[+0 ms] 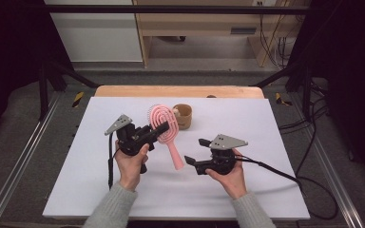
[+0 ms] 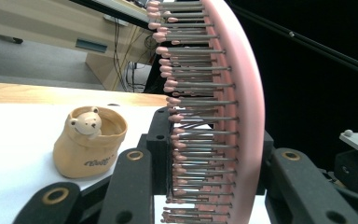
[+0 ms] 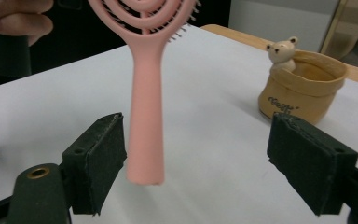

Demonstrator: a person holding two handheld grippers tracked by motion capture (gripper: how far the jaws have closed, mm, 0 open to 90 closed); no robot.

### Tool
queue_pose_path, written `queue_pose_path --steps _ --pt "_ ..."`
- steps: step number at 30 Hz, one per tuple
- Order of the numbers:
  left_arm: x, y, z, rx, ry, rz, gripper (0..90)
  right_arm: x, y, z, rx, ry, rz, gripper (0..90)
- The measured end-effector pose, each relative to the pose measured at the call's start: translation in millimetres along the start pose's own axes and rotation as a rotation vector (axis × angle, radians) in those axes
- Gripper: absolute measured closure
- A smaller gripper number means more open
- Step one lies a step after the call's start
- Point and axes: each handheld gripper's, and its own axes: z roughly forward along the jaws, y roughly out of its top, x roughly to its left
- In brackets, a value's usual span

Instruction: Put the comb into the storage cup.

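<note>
Left gripper (image 1: 158, 130), held in the person's left hand (image 1: 132, 164) above the white table (image 1: 100, 190): clenched on the head of the pink hairbrush (image 1: 164, 128), one jaw against the bristle side and the other against the smooth back, as seen in the left gripper view, where the rows of pink-tipped bristles (image 2: 191, 116) stand level between the two black jaws. Brush raised clear of the tabletop, head uppermost and leaning toward the left gripper, handle (image 3: 145, 116) slanting down and toward the right gripper in the high view. Right gripper (image 1: 195, 153), in the right hand (image 1: 230, 178), low over the table and pointing toward the brush: released, jaws spread wide, nothing pressed between them. In the right gripper view, handle end hanging between the two open pads (image 3: 100, 161), close beside the left-hand pad, whether touching it cannot be told; well apart from the right-hand pad. Grey three-cornered plate on top of each gripper; black cable (image 1: 285, 175) trailing from the right gripper across the table toward its right edge. Beyond the brush, toward the far edge of the table: small tan pouch (image 1: 182, 116), open at the top, upright, with a little bear figure (image 2: 86, 123) peeking over its rim. Grey sleeves (image 1: 109, 209) at the bottom of the high view.
</note>
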Motion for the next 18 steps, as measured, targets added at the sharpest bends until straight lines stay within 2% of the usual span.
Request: queue_pose_path --steps 10,15,18 --pt "0.6 9.4 -3.3 0.012 0.002 0.028 63.5 -16.1 -8.5 -11.4 -0.016 -0.043 0.011 11.0" --pt "0.4 14.1 -4.2 0.015 0.006 0.042 63.4 -21.1 -12.0 -15.0 0.019 -0.058 0.021 3.3" --pt "0.3 17.1 -5.2 0.017 0.011 0.051 63.4 -22.7 -13.8 -16.2 0.043 -0.074 0.008 1.0"
